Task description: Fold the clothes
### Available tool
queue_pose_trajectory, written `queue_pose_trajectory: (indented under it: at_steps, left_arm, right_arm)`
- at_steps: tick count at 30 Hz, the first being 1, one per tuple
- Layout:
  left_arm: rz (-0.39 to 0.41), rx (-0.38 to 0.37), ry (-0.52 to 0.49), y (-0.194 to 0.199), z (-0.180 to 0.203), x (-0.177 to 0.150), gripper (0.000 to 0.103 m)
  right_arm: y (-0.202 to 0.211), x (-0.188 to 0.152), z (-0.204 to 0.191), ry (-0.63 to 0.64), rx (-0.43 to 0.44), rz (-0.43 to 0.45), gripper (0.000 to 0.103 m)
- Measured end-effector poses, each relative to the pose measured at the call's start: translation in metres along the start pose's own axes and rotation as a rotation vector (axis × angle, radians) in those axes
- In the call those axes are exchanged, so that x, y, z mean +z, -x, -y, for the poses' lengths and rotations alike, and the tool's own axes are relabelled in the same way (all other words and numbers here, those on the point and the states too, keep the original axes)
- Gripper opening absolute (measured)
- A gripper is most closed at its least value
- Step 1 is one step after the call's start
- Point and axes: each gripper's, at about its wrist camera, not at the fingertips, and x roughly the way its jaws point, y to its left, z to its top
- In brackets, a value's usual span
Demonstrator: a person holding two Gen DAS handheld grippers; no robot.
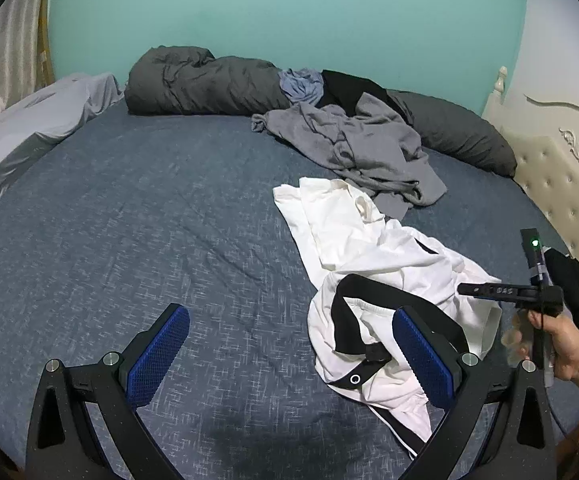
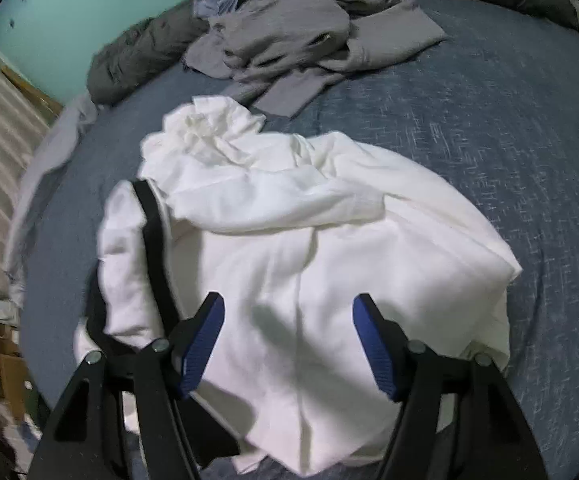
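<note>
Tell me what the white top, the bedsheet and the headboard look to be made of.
White top: soft matte woven or knit cloth, probably cotton; it creases and slumps. Bedsheet: blue matte fabric with a flecked weave. Headboard: cream padded, buttoned upholstery, possibly faux leather given its slight sheen.

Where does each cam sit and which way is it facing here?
Left wrist: on the left gripper, low over the blue bed sheet, facing the teal wall; shows its open blue-padded fingers, plus the right hand.
Right wrist: on the right gripper, angled down at the white garment; only its open fingers show.
Shared: white garment, grey clothes pile, sheet.
</note>
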Motion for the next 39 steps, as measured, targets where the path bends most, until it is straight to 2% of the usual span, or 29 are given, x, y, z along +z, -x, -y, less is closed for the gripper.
queue_pose_trajectory:
  at_steps: [7,9,13,17,20,21,22,25,30,34,39]
  left_arm:
    - [-0.007,-0.002,0.003,-0.005,0.000,-0.003,0.103]
    - [-0.009,-0.003,0.003,-0.007,0.000,-0.004,0.103]
    - [-0.007,-0.004,0.003,-0.007,0.001,-0.006,0.103]
    - [-0.012,-0.001,-0.001,-0.009,0.001,-0.006,0.103]
    - [-0.013,0.005,0.000,-0.012,0.001,-0.005,0.103]
    - [-0.014,0.007,0.002,-0.013,0.001,-0.005,0.103]
    - [-0.015,0.007,0.004,-0.014,0.000,-0.005,0.103]
    - [-0.013,0.006,0.012,-0.016,-0.001,-0.004,0.103]
    - [-0.012,0.004,0.023,-0.019,-0.003,-0.004,0.103]
    - [0.003,-0.004,0.036,-0.017,-0.005,-0.001,0.103]
    - [0.029,-0.008,0.032,-0.013,-0.009,0.007,0.103]
  right_arm:
    - [-0.007,0.001,-0.003,-0.011,0.011,0.020,0.068]
    - [-0.011,0.003,-0.004,-0.003,-0.018,0.015,0.068]
    - [-0.026,0.003,-0.004,-0.017,0.018,-0.018,0.068]
    - [-0.038,-0.002,-0.014,0.013,-0.001,-0.021,0.067]
    - [-0.039,-0.002,-0.018,0.019,0.015,-0.002,0.038]
    - [-0.038,-0.001,-0.022,0.038,0.007,0.003,0.024]
    - [-0.035,0.001,-0.024,0.048,0.008,0.013,0.018]
    - [-0.019,0.012,-0.028,0.056,0.035,0.055,0.012]
    - [0.024,0.042,-0.038,0.092,0.065,0.161,0.010]
    - [0.077,0.090,-0.050,0.129,0.015,0.294,0.010]
    - [0.147,0.160,-0.059,0.170,-0.102,0.442,0.009]
